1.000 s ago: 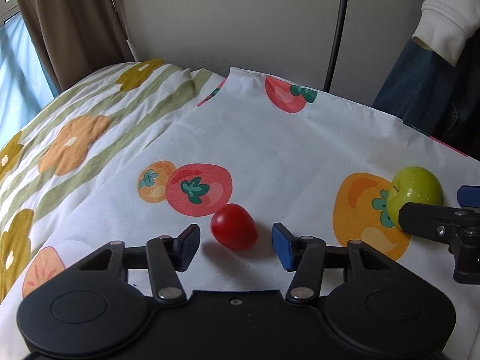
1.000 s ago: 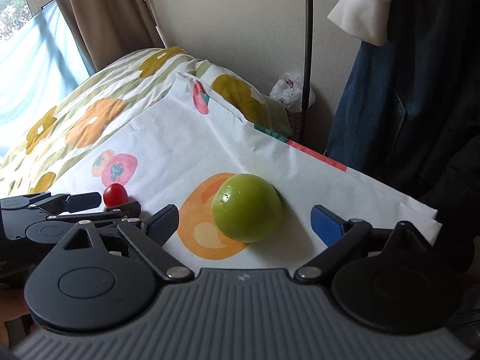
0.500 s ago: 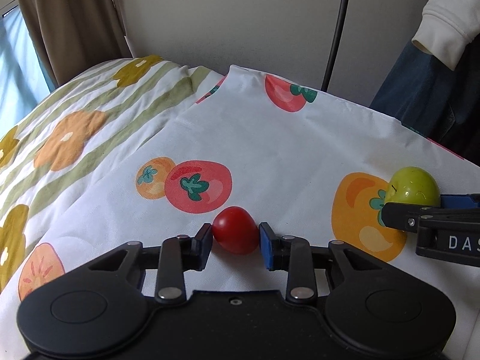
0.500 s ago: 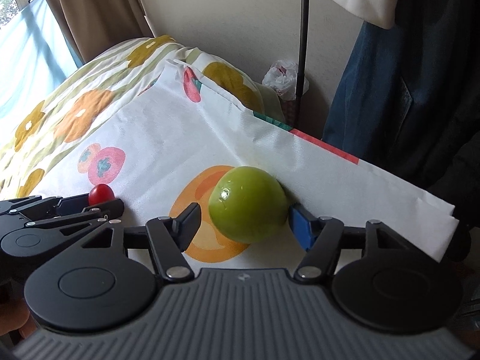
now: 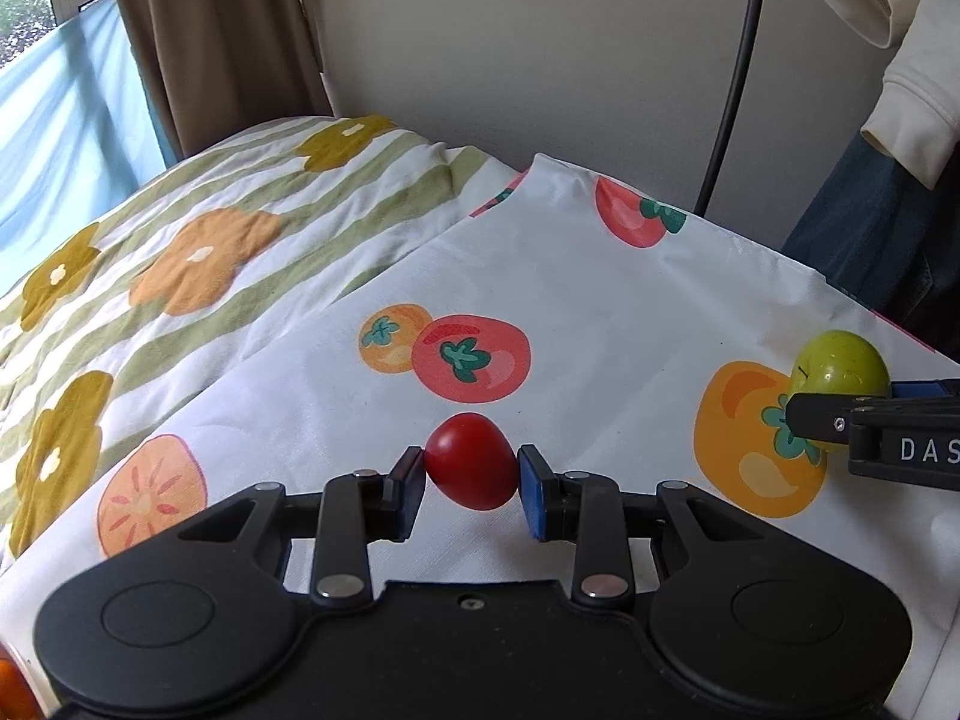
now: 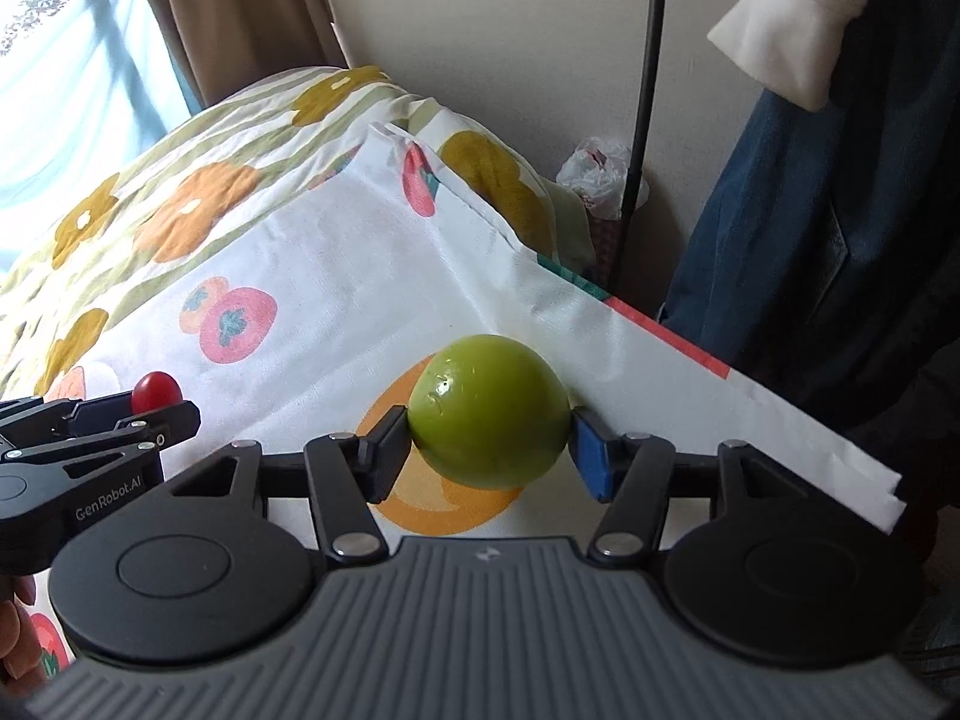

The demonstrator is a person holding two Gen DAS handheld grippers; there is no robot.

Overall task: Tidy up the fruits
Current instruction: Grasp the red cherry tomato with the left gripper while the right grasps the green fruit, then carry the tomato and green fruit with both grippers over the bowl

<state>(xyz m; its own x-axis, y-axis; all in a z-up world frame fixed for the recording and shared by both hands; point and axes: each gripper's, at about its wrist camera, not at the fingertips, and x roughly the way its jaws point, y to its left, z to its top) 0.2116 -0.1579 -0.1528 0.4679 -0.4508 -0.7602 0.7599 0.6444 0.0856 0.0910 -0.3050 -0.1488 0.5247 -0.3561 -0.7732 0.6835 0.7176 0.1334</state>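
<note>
on our bed's fruit cloth, our left tongs pinch the red tomato and our right tongs have just closed on the green apple, so both fruits are grabbed but we see no place to put them yet.

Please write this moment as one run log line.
left claw: shut on red tomato | right claw: just closed on green apple

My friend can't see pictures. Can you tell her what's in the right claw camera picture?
The right claw squeezes a shiny green apple between its two fingers, over a white cloth printed with fruit. At the left edge, the left claw holds a small red tomato.
</note>
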